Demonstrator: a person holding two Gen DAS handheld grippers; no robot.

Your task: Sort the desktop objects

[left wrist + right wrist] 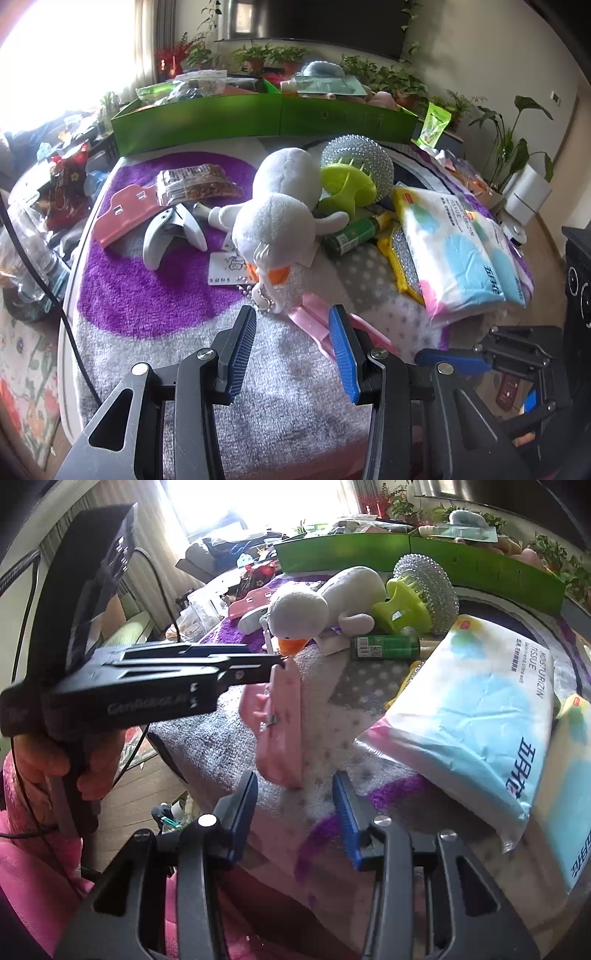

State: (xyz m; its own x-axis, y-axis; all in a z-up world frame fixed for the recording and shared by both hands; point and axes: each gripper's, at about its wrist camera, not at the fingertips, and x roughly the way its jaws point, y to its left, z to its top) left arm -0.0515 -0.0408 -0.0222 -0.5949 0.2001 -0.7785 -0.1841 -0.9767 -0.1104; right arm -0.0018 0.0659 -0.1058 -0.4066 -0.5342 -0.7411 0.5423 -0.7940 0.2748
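Plush is what is lying closest to the left gripper (292, 325): a soft grey-white stuffed duck with an orange bill (280, 218) is sprawling head-first toward the worktop's near edge, on the fluffy purple-and-grey blanket (147, 295) that is covering the worktop. Its jaws are standing partly apart with nothing between them, hanging just short of the duck's bead chain.

The right gripper (295, 797) is likewise gaping part-way and gripping nothing. It is hovering over the near edge just beside a flat pink pouch with a small clasp (280, 731), which is lying between the two grippers.

Judging by its look, the duck is going to feel light and squashy, so a pinch across the round head or neck should be holding it; the chain is likely slipping. The pink pouch seems thin and limp, so it is probably sagging when lifted by one end, and a grip across its near short edge looks safest.

A crinkly blue-and-white plastic tissue pack (454, 254) is lying toward the right edge, bulky but light, and probably slick. A long green cardboard box (258, 118) is sitting along the far edge, presumably receiving the sorted things.
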